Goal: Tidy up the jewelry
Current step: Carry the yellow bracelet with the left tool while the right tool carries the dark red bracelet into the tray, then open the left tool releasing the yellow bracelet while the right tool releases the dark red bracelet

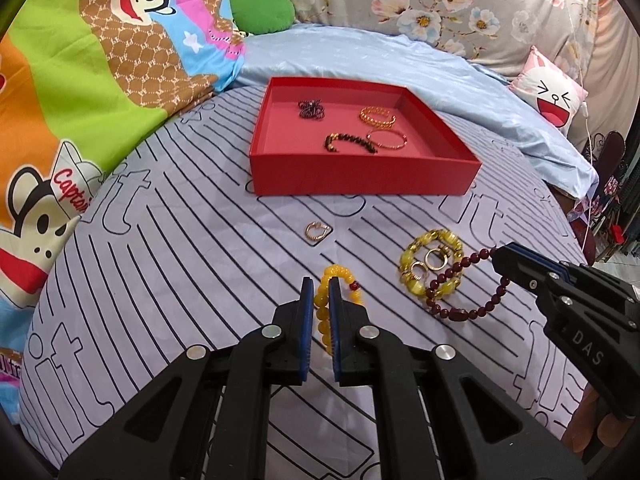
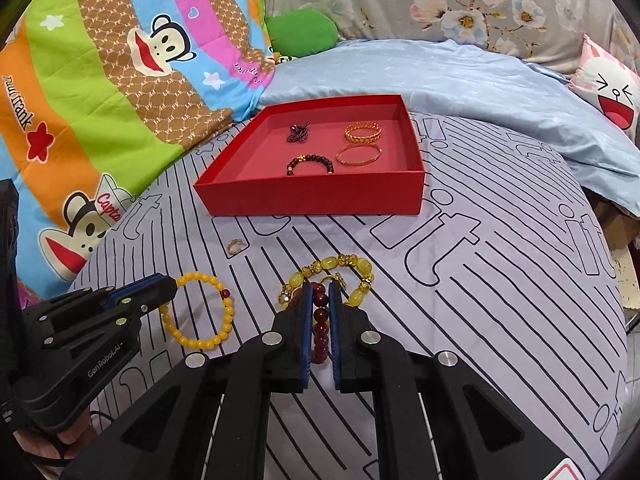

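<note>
A red box (image 1: 360, 178) (image 2: 312, 200) lies on the striped sheet and holds several bracelets. My left gripper (image 1: 322, 286) (image 2: 172, 286) is shut on an orange-yellow bead bracelet (image 1: 322, 320) (image 2: 192, 340) that lies on the sheet. My right gripper (image 2: 320, 292) (image 1: 500, 254) is shut on a dark red bead bracelet (image 2: 320, 328) (image 1: 472, 312). That bracelet lies partly over a yellow-green bead bracelet (image 1: 412, 280) (image 2: 356, 268) with two gold rings (image 1: 434, 258) inside it. A small gold ring (image 1: 316, 232) (image 2: 234, 246) lies alone in front of the box.
A cartoon monkey quilt (image 1: 80, 100) (image 2: 100, 120) is bunched at the left. A light blue sheet (image 1: 440, 76) and floral fabric (image 2: 460, 4) lie behind the box. A white face pillow (image 1: 554, 98) sits at the right. The bed edge drops off at the right.
</note>
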